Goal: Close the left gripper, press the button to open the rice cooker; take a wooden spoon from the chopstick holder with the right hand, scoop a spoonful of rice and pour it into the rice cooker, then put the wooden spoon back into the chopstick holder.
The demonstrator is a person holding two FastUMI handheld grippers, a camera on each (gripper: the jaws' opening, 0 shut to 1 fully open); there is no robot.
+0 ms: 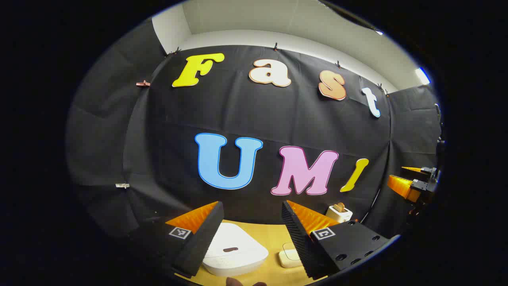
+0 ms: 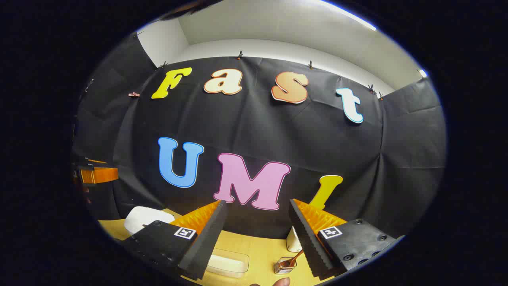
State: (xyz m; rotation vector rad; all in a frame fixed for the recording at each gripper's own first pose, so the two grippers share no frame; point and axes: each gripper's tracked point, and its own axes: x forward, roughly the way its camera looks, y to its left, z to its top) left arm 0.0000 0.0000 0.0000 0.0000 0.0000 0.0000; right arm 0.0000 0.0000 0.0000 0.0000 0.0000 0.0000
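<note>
The left gripper (image 1: 251, 232) is held high above the tabletop (image 1: 274, 242) with its jaws wide apart and nothing between them. Below it, near the front edge, sits the white cooker (image 1: 234, 254) with its lid down, so I judge the first step has not begun: the jaws must come together before they can press the button (image 1: 230, 250), the small dark mark on the lid. The right gripper (image 2: 258, 234) is also wide and empty, and it looks over the right part of the tabletop. There the spoon (image 2: 295, 258) leans in a small holder (image 2: 284, 265), its handle up for easy taking. A clear box (image 2: 228, 263) lies just beside, toward the cooker; I think it holds the rice, but I cannot tell for certain. A toaster (image 1: 338, 213) stands at the back edge, away from the work.
</note>
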